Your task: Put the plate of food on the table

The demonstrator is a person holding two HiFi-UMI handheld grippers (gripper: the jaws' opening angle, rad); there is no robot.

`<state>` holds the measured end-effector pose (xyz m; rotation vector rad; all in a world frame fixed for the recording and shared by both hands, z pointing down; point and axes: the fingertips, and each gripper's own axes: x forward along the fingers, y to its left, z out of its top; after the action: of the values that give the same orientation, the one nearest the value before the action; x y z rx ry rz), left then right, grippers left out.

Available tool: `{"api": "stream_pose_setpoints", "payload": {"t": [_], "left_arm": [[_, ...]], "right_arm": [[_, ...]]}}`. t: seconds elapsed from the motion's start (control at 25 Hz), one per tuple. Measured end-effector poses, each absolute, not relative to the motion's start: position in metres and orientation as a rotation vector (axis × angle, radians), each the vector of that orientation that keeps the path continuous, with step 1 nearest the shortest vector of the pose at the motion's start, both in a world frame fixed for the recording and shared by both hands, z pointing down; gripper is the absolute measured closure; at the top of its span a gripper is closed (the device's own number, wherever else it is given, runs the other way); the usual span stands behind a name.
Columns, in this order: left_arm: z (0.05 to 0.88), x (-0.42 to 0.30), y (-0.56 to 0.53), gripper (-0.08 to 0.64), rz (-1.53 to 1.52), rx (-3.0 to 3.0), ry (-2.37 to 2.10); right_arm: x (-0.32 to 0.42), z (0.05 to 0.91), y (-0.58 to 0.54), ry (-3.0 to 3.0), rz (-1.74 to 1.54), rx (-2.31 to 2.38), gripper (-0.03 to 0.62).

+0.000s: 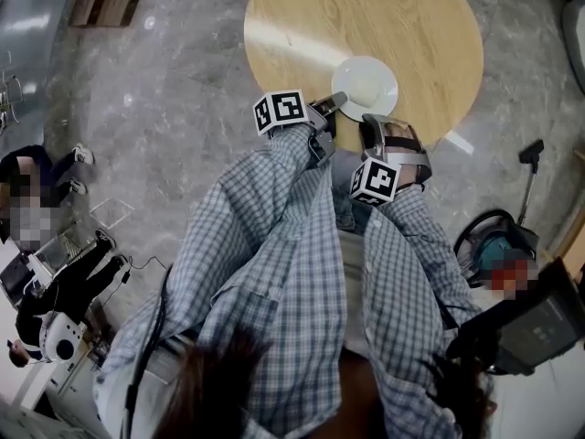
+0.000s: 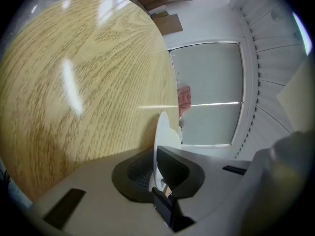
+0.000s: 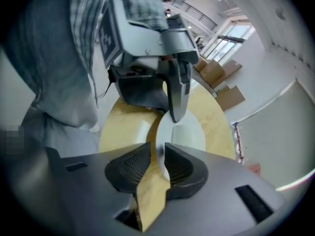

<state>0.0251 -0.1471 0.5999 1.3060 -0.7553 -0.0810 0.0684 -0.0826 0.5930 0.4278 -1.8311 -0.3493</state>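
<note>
Two grippers are working one plate here. In the head view, the left gripper [image 1: 333, 105] and right gripper [image 1: 377, 122] are both reaching to the near rim of the white plate [image 1: 366, 82]. The plate is sitting over the near part of the round table [image 1: 302, 26]. Taking the rim from two sides is probably keeping the plate level on its way down. From up here I cannot tell whether its base is touching the wood or hanging just above it, and no food is showing on that pale top.

In the left gripper view, the jaws are clenching the plate's rim. The plate is showing edge-on as a thin white blade, so its top is hidden. The table is filling the left of the picture.

In the right gripper view, these jaws are pinching the rim too, with a wedge of wood showing below the pads. The left gripper is biting the rim opposite.
</note>
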Motion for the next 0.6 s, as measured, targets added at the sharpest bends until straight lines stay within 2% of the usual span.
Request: {"api": "stream_pose_setpoints", "payload": {"t": [0.08, 0.6], "left_arm": [[0.6000, 0.0250, -0.1477, 0.541, -0.081, 1.309, -0.754], [0.5993, 0.0266, -0.1485, 0.540, -0.028, 1.340, -0.752]], "right_arm": [[0.0681, 0.5961, -0.0837, -1.773, -0.440, 0.376, 0.541], [0.0676, 0.5961, -0.0854, -1.754, -0.380, 0.386, 0.545]]}}
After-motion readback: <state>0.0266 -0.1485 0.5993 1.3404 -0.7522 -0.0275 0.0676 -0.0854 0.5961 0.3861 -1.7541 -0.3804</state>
